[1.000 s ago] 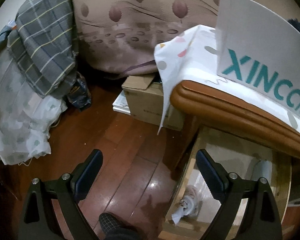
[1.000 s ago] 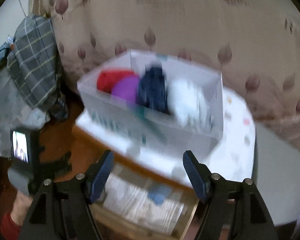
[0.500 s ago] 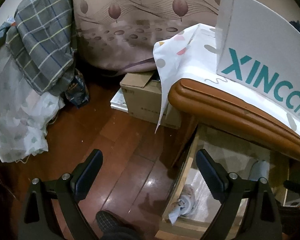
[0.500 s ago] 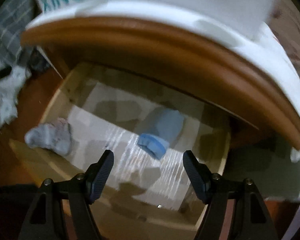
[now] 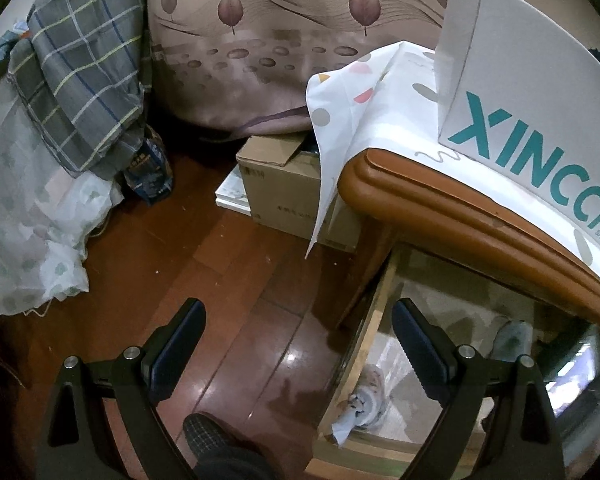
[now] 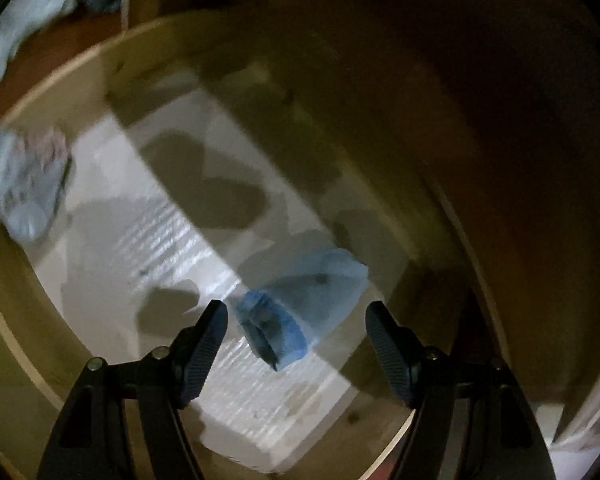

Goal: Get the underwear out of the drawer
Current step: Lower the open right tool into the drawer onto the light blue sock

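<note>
Blue underwear (image 6: 300, 304) lies folded on the white liner of the open drawer (image 6: 80, 76). Right gripper (image 6: 296, 320) has dropped from table height into the drawer, jaws wide, straddling it, not touching. Left gripper (image 5: 300, 328) wide, empty, unmoved over wood floor (image 5: 220, 264) beside the table (image 5: 460, 208) with the XINCCI box (image 5: 520, 92).

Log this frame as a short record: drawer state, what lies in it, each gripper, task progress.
drawer: open drawer, pale liner on its floor
contents: folded blue underwear; patterned pale garment at its left end
right gripper: jaws open, inside the drawer, blue underwear between them, not gripped
left gripper: jaws open, empty, over the wooden floor beside the drawer
on top: shoe box on a white cloth
progress: nothing taken out yet
</note>
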`<state>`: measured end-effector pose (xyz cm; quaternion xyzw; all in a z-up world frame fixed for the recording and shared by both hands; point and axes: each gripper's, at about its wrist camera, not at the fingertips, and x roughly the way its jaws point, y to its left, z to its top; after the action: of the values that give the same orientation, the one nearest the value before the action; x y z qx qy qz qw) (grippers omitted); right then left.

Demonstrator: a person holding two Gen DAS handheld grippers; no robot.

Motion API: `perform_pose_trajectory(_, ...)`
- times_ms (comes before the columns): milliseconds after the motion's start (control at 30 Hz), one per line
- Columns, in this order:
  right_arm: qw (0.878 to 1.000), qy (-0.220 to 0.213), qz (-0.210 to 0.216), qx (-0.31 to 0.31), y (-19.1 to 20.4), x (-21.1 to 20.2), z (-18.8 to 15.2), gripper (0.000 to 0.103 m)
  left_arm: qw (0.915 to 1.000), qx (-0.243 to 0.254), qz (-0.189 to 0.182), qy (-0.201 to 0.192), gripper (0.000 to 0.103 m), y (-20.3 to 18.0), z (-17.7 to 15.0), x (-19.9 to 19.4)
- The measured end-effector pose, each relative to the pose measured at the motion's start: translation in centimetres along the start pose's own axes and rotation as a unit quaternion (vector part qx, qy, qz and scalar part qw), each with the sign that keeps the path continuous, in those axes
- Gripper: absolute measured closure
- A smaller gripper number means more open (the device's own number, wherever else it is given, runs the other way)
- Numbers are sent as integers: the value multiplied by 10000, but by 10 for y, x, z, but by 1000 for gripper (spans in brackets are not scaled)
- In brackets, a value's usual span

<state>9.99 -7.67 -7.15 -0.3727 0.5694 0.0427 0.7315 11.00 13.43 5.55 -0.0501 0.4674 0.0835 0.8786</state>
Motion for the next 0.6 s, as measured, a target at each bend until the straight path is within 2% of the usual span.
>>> perform_pose_trajectory(67,9999,54,-86,-101,4,10,2,30,10000,37,48,-16,10,-1,0,0)
perform_pose_trajectory(233,9995,311,8,-95,1,35,5,30,10000,17,56,8,10,-3,0,1)
perform_pose_trajectory(267,9992,368,40,-125,0,39,5,32,10000,27,68,5,10,-3,0,1)
perform_pose_trajectory(300,9992,358,10,-164,-1,41,3,44,9999,47,106,-10,10,-4,0,1)
perform_pose_trajectory(367,9994,306,-6,-170,-5,43,0,57,9998,102,143,-39,10,-6,0,1)
perform_pose_trajectory(500,9986,366,376,52,-19,43,-11,66,9998,150,143,-22,10,-8,-1,1)
perform_pose_trajectory(600,9953,435,841,223,-32,38,-26,67,9997,161,169,-23,10,-8,-1,1)
